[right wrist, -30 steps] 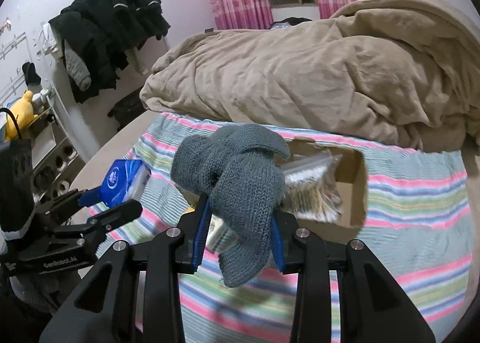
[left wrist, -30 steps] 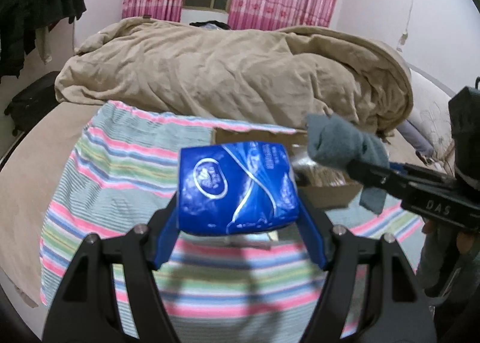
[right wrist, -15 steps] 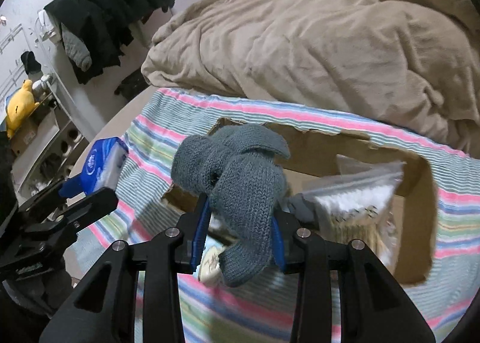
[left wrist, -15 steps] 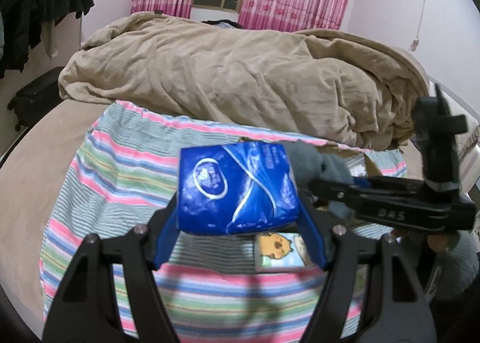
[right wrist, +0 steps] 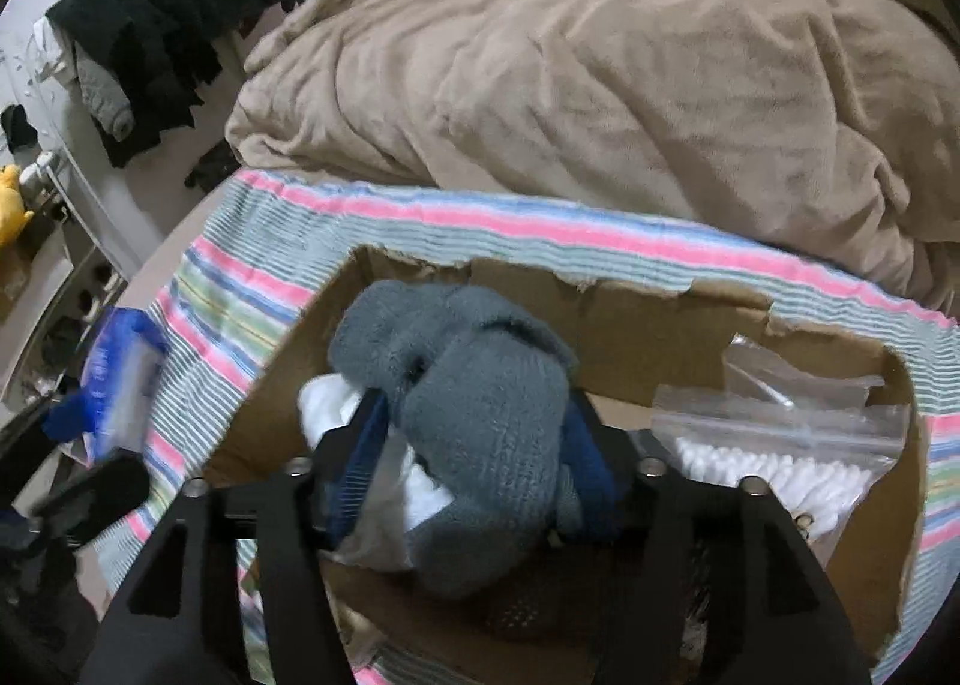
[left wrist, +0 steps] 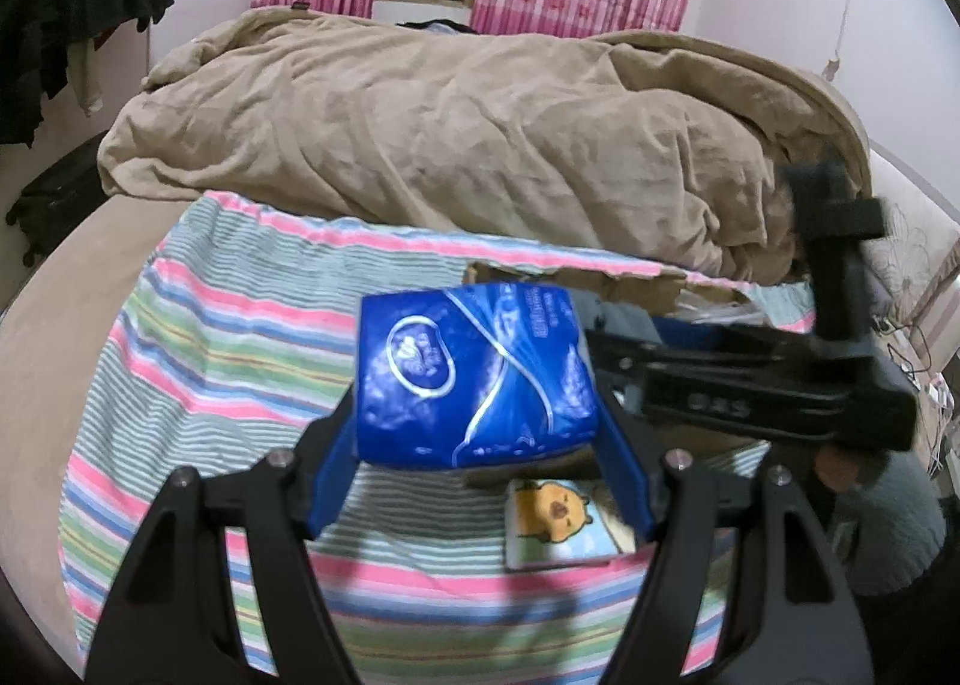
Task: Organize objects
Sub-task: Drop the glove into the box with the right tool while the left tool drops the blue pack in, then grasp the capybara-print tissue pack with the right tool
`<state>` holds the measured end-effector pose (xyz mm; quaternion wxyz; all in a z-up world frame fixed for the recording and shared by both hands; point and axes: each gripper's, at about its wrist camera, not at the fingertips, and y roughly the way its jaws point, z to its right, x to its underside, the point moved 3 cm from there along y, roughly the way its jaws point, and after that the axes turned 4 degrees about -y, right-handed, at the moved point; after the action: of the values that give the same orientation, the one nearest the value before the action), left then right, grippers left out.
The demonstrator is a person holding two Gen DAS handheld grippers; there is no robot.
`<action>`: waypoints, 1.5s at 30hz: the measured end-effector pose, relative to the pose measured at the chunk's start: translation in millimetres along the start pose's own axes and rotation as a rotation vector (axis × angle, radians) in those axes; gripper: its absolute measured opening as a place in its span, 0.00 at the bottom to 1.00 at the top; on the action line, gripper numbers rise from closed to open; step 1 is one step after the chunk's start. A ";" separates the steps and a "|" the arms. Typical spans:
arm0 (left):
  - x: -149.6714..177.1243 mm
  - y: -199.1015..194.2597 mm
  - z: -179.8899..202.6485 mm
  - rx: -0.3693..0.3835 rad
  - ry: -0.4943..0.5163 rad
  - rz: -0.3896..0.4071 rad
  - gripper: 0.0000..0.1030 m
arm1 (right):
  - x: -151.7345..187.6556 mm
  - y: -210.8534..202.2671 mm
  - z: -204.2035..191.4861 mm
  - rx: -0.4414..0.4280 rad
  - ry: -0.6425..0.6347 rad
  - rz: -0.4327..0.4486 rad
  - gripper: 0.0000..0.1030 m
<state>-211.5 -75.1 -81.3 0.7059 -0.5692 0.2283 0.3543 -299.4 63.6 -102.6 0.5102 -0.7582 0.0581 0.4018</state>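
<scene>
- Our right gripper [right wrist: 474, 445] hangs over the cardboard box [right wrist: 630, 337] on the bed; its fingers have just opened wide, so the grey sock [right wrist: 480, 403] between them looks let go, maybe.
- Our left gripper [left wrist: 477, 433] squeezes the blue tissue pack [left wrist: 474, 373] beside the box, waiting its turn.

A cardboard box [right wrist: 630, 337] sat on a striped sheet [left wrist: 240, 325], in front of a heaped blanket [left wrist: 450, 127]. Inside it, a knit sock bundle [right wrist: 480, 415] lay left of a zip bag of cotton swabs [right wrist: 780, 445]. A tissue pack [left wrist: 474, 379] hung left of the box, a picture card [left wrist: 564, 523] before it.
</scene>
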 end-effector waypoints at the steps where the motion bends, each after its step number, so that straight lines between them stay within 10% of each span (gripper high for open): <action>1: -1.1 1.7 1.1 0.002 0.000 -0.004 0.69 | -0.2 -7.7 0.6 0.005 -0.001 0.018 0.70; 13: -7.2 28.8 70.8 0.072 0.100 -0.058 0.70 | 22.6 -107.4 48.0 0.116 0.089 0.172 0.70; 30: -29.7 98.8 124.2 0.047 0.135 -0.136 0.72 | 41.9 -120.9 108.0 0.117 0.173 0.205 0.70; 35: -30.2 90.0 122.6 0.034 0.125 -0.121 0.96 | 43.9 -121.4 108.8 0.113 0.175 0.201 0.70; 45: -30.4 34.4 104.7 0.021 0.115 -0.073 0.96 | 43.9 -143.9 78.9 0.112 0.160 0.212 0.70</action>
<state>-265.8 22.1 -55.4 0.7100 -0.5890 0.2515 0.2927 -241.7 210.4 -39.7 0.5001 -0.7478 0.2007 0.3879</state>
